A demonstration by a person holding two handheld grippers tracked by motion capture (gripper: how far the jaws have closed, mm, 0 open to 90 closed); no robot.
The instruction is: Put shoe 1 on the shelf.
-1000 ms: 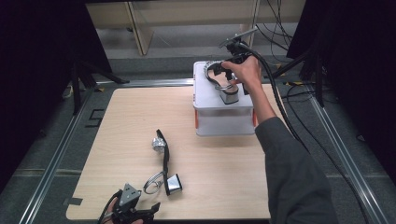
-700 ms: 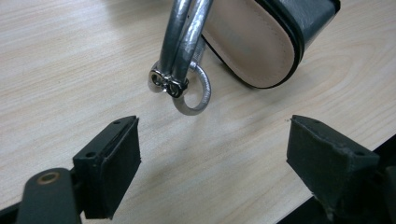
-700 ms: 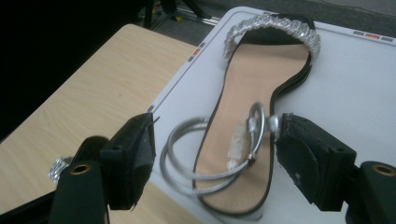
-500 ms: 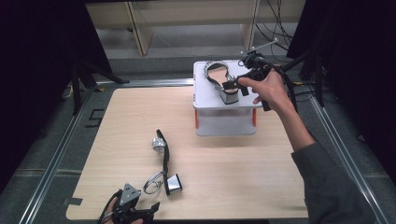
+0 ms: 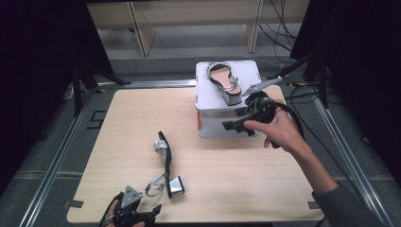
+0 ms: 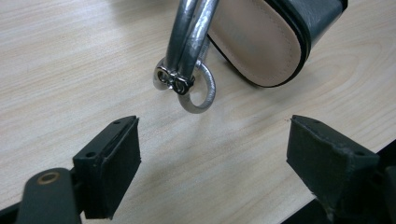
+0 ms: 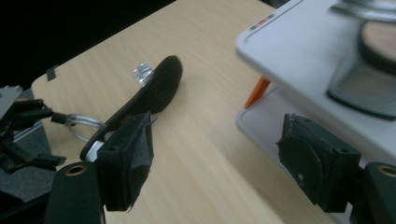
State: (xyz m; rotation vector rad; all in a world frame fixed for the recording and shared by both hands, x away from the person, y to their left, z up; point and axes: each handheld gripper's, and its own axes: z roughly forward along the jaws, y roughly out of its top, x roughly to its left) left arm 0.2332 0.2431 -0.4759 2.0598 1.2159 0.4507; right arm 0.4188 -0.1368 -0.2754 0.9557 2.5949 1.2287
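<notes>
The left gripper is sitting half cut off at the table's near edge, jaws gaping empty toward one shoe. The right gripper, wide open and empty, is hovering beside the box bearing the other shoe.

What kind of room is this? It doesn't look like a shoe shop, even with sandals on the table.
Probably a lab or recording setup. A bare wooden table stands framed by metal rails, dark curtains hang at the sides, loose cables trail behind, and a person works a handheld right gripper.
</notes>
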